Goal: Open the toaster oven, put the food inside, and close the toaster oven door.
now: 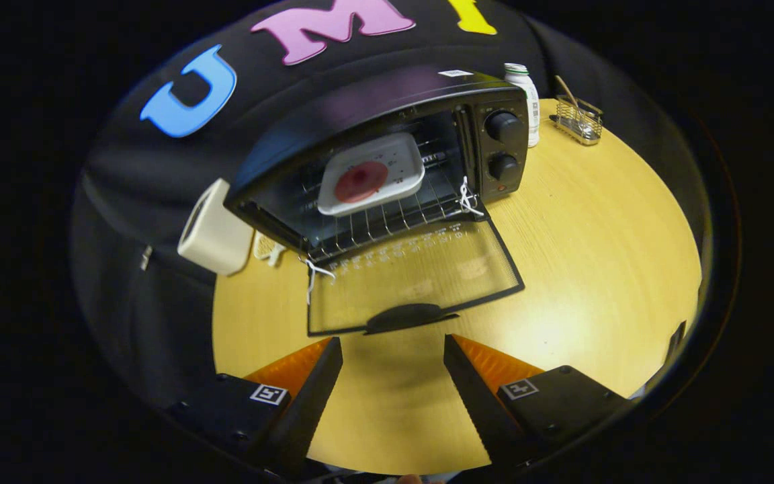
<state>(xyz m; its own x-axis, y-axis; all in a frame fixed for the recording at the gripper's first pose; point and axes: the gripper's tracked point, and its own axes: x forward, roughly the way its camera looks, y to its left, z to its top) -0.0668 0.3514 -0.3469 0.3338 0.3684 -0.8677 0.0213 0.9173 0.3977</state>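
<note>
Toaster oven stands open with the plate of food on its rack — only closing remains. My jaws hang apart and empty, just short of the door handle; next I must get under it and lift the door shut.

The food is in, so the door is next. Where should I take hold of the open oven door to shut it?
Grip the dark handle on the door's free edge, just ahead of the open hand-held gripper. The door lies flat, hinged at the toaster oven, so come from the front and lift.
</note>
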